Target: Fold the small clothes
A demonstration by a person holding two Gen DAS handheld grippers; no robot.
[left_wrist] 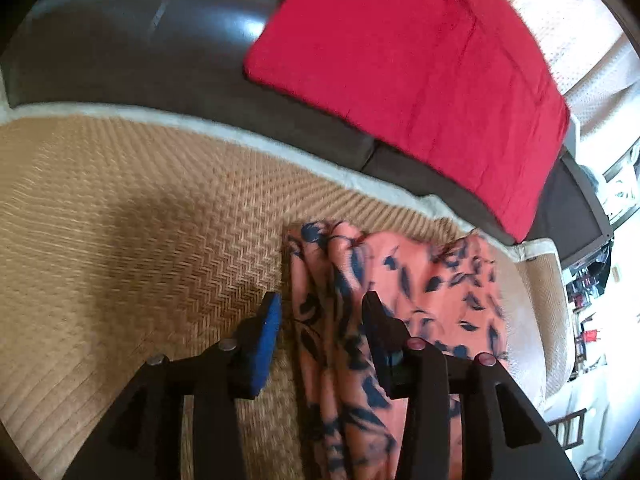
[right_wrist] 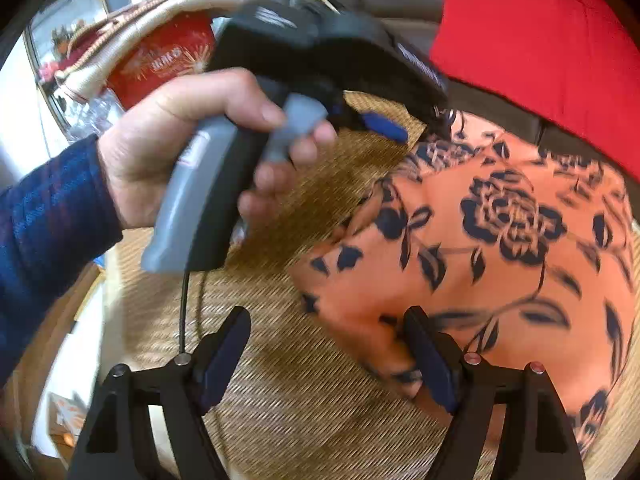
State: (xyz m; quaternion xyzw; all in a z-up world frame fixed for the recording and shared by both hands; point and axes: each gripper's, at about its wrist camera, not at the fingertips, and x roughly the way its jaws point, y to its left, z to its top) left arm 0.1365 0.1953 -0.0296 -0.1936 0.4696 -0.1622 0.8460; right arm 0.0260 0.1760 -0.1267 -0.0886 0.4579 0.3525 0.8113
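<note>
Both the left gripper (left_wrist: 320,312) and right gripper (right_wrist: 328,340) stand open, holding nothing. The floral garment (right_wrist: 500,240) lies on the woven mat (left_wrist: 140,220); pinch its near edge squarely.

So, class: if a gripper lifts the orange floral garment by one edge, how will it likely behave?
The orange floral garment already lies in soft creases, so it would probably droop, not hold shape. It looks thin, so likely light. Pushed across the woven mat, it would probably bunch.

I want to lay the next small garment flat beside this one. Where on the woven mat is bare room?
The woven mat is bare left of the floral garment, up to the white border by the dark sofa. The right side is crowded: the garment reaches the mat's edge, and the red cloth covers the sofa.
</note>
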